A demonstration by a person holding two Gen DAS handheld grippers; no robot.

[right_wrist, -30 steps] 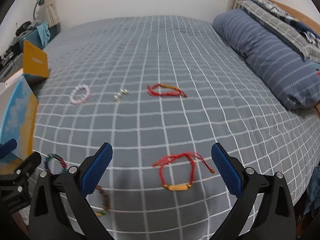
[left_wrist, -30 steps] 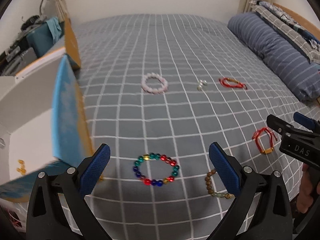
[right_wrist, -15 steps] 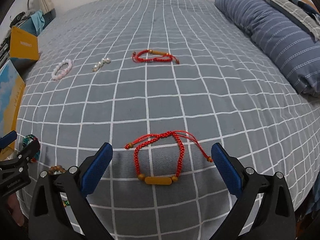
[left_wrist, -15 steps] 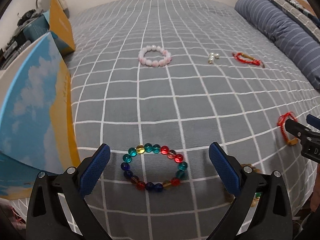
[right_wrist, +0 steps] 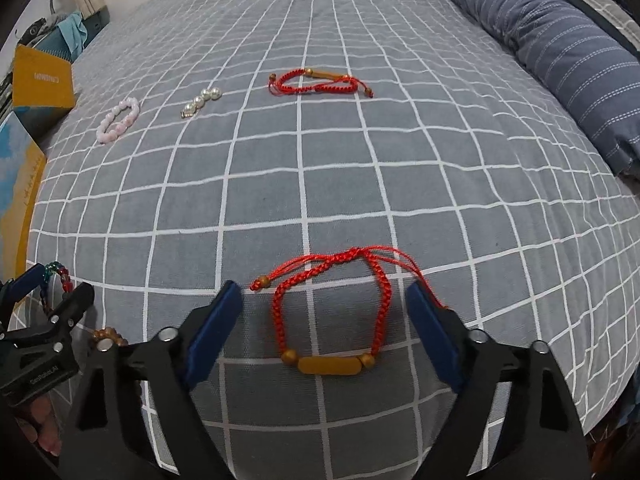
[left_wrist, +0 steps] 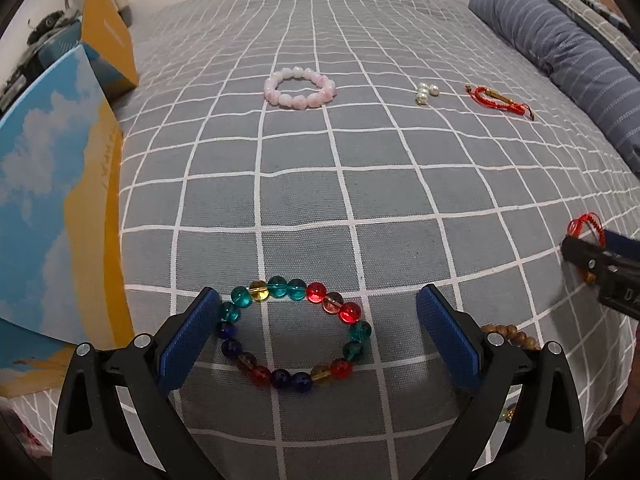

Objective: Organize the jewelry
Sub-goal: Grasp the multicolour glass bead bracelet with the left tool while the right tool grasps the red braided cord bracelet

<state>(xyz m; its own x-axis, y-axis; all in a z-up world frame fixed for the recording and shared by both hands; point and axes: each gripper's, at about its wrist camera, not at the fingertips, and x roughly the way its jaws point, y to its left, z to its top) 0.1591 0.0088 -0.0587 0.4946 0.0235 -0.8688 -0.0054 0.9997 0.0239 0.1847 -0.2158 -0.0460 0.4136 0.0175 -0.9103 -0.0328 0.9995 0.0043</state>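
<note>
Both grippers have come down nearer the bedspread [left_wrist: 304, 200] since a second ago. The left gripper [left_wrist: 316, 320] is spread wide around the colored bead bracelet [left_wrist: 294, 334]; the right gripper [right_wrist: 326, 316] gapes likewise around the red cord bracelet [right_wrist: 332, 312], neither grasped.

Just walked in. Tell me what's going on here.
A person is sorting jewelry on a bed, one tool in each hand. The left tool is open around a multicolored bead bracelet; the right tool is open around a red cord bracelet. Neither piece is gripped yet. A pink bracelet, pearls, another red bracelet and a wooden bead bracelet also lie on the bed.
</note>
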